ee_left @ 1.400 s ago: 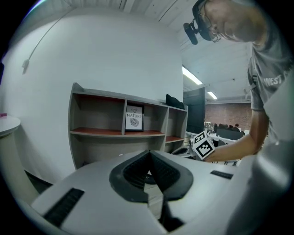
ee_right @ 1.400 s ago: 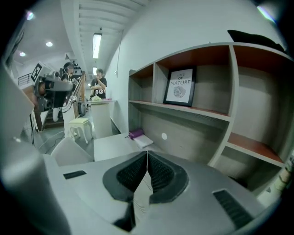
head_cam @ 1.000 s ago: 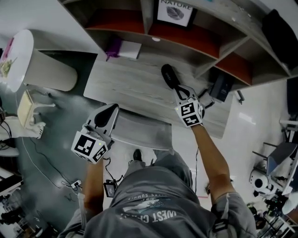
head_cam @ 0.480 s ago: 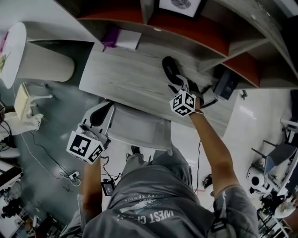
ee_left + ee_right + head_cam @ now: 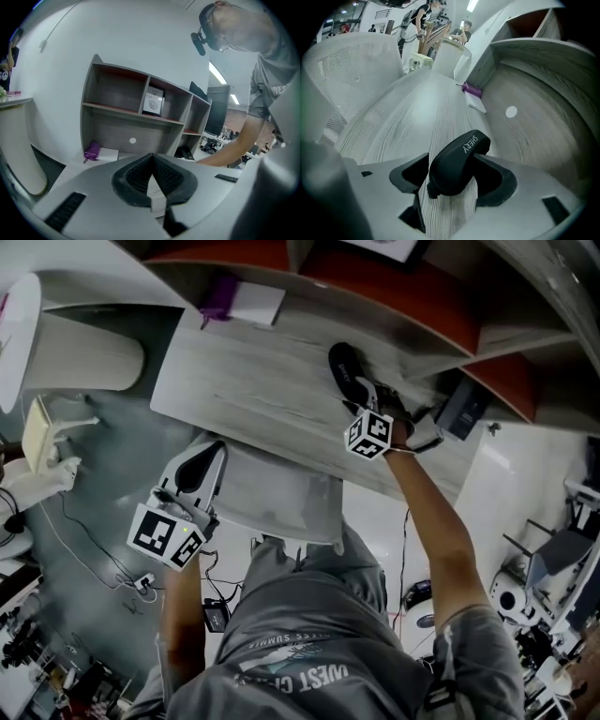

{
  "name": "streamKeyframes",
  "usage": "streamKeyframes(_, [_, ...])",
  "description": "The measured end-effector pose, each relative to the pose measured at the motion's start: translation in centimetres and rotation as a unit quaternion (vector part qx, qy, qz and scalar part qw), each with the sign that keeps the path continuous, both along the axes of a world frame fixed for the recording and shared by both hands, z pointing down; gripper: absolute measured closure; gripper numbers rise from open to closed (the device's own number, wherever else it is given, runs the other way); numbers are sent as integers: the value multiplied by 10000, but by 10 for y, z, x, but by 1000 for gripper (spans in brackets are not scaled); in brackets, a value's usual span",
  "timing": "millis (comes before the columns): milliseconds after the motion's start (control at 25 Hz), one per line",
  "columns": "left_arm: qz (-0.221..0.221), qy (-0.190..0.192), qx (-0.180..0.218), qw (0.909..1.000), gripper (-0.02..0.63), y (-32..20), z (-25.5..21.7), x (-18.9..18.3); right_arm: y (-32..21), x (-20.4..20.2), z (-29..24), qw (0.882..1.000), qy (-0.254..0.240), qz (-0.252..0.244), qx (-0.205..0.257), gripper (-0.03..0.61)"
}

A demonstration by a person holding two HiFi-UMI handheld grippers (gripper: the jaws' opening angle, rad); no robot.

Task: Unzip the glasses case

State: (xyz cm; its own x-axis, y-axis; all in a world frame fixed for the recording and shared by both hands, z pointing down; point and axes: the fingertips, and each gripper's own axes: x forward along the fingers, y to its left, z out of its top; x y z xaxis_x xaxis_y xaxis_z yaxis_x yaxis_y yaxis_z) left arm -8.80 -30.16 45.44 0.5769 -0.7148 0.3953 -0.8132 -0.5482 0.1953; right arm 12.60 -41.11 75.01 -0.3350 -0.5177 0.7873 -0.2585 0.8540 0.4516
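The desk (image 5: 253,399) carries the shelf (image 5: 394,296) along its rear edge. The case (image 5: 345,376) lies flat near that rear edge, right of the middle and just in front of the shelf. The pouch (image 5: 216,307) lies at the rear left corner.

Compared with a second ago, the right gripper (image 5: 452,183) has been lowered to the case and its jaws have just been opening. They now stand wide apart with the case between them, and no clamping is evident. The case is therefore judged to be bracketed but not yet secured, and the zip is judged unopened. The left gripper (image 5: 152,164) is fully closed on nothing and is held off the front edge.

The positions of the case and both grippers are given by the head view only. Jaw spacing, the case lettering and a small tab (image 5: 427,190) at its near end, probably the zip pull, are shown by the right gripper view only. In the left gripper view the case is not seen.
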Motion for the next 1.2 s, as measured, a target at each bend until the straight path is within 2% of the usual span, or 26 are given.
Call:
streamKeyframes(120, [2, 25, 0, 10000, 615, -6, 3, 2, -7, 3, 6, 10000, -76, -21, 14, 241])
streamKeyframes(320, [14, 55, -66, 10000, 615, -11, 10, 5, -13, 8, 6, 9989, -462, -3, 91, 240])
streamKeyframes(440, [41, 74, -126, 9999, 615, -14, 16, 8, -23, 16, 8, 9972, -701, 234, 112, 236])
streamKeyframes(560, [82, 99, -196, 9997, 615, -14, 21, 12, -36, 24, 9, 9919, -1063, 698, 9, 240])
streamKeyframes(840, [196, 112, -235, 9995, 615, -16, 23, 21, -45, 22, 4, 9690, -1916, 1547, -189, 264])
streamKeyframes(1040, [259, 122, -210, 9994, 615, -15, 23, 24, -40, 19, 0, 9384, -2636, 2104, -756, 278])
streamKeyframes(1200, [299, 136, -190, 9993, 615, -12, 22, 24, -30, 13, -13, 9141, -3200, 2224, -1125, 285])
